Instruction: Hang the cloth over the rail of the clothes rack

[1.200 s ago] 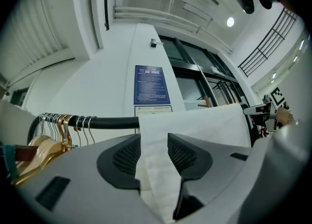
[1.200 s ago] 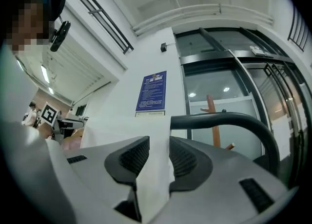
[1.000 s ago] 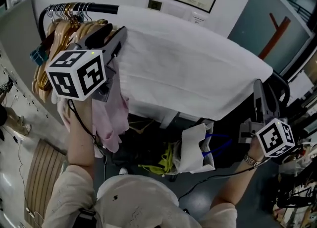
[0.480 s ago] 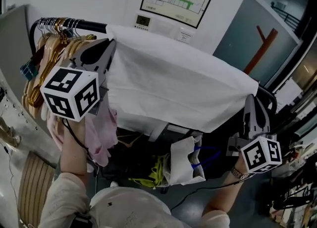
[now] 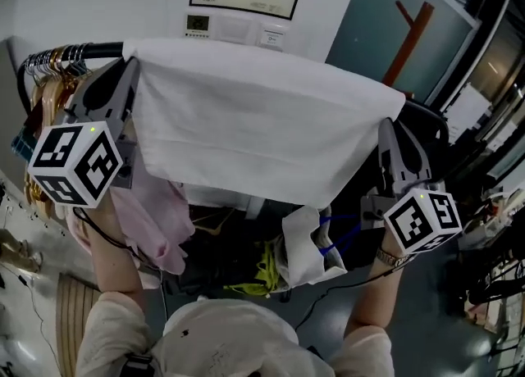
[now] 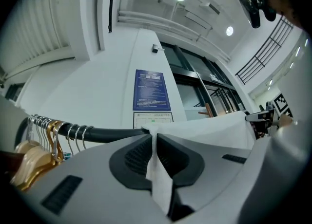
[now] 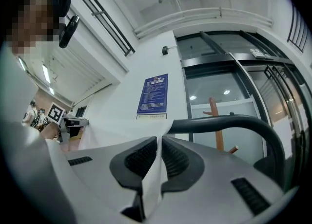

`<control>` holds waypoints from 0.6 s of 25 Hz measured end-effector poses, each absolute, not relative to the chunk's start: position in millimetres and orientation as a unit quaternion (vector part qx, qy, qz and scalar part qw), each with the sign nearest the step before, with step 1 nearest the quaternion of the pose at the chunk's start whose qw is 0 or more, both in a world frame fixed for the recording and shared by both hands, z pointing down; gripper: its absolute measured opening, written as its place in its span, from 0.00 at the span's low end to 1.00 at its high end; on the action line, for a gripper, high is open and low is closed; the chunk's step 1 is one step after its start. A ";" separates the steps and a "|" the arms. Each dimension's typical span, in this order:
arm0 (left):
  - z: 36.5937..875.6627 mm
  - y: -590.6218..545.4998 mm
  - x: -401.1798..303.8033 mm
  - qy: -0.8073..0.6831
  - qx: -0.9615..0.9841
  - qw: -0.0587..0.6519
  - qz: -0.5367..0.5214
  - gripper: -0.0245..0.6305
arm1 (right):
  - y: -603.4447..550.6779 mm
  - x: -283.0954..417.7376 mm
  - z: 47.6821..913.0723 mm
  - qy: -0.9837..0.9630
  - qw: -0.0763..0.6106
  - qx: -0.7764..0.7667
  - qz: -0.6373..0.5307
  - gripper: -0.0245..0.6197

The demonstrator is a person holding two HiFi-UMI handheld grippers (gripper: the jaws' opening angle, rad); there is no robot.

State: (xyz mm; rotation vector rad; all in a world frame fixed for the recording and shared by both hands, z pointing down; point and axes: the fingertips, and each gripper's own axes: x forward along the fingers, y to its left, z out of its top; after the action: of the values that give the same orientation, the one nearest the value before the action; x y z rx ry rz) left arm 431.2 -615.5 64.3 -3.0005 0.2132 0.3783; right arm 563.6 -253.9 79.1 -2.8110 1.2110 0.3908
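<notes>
In the head view the white cloth [image 5: 254,113] lies draped over the black rail [image 5: 98,50] of the clothes rack, its long axis running along the rail from the left end to the right. The left gripper [image 5: 127,72] is at the cloth's left upper corner, just beside the hangers [image 5: 49,64], and the right gripper [image 5: 385,128] is at its right upper corner, so each hand is nearest its own end. Any shift of the cloth would likely go across the rail. In the left gripper view the jaws are closed on a thin fold of the cloth, with the rail just beyond the tips. In the right gripper view the jaws are likewise clamped on a fold, with the rail's bent end curving away to the right. A second ago the right gripper hung below and clear of the cloth's corner. It has since come up to that corner, and both pairs of jaws have closed on fabric.
</notes>
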 end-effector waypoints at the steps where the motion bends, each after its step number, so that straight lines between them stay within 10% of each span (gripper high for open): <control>1: 63.9 -614.6 428.9 0.082 -0.986 0.064 0.128 0.07 | -253.5 565.5 79.6 0.393 0.032 -0.911 0.120 0.07; 11: 69.1 -611.5 420.9 0.156 -0.974 0.102 0.127 0.09 | -234.6 564.1 72.0 0.356 0.014 -0.922 0.150 0.24; 15: 64.1 -614.2 413.2 0.185 -0.966 0.110 0.141 0.27 | -221.5 566.9 76.6 0.344 0.029 -0.927 0.145 0.24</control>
State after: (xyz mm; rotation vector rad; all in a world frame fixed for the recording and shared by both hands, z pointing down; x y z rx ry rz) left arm 413.2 -614.2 64.1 -2.8394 0.5430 0.4148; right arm 566.9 -221.5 76.6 -2.8604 1.0599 0.4458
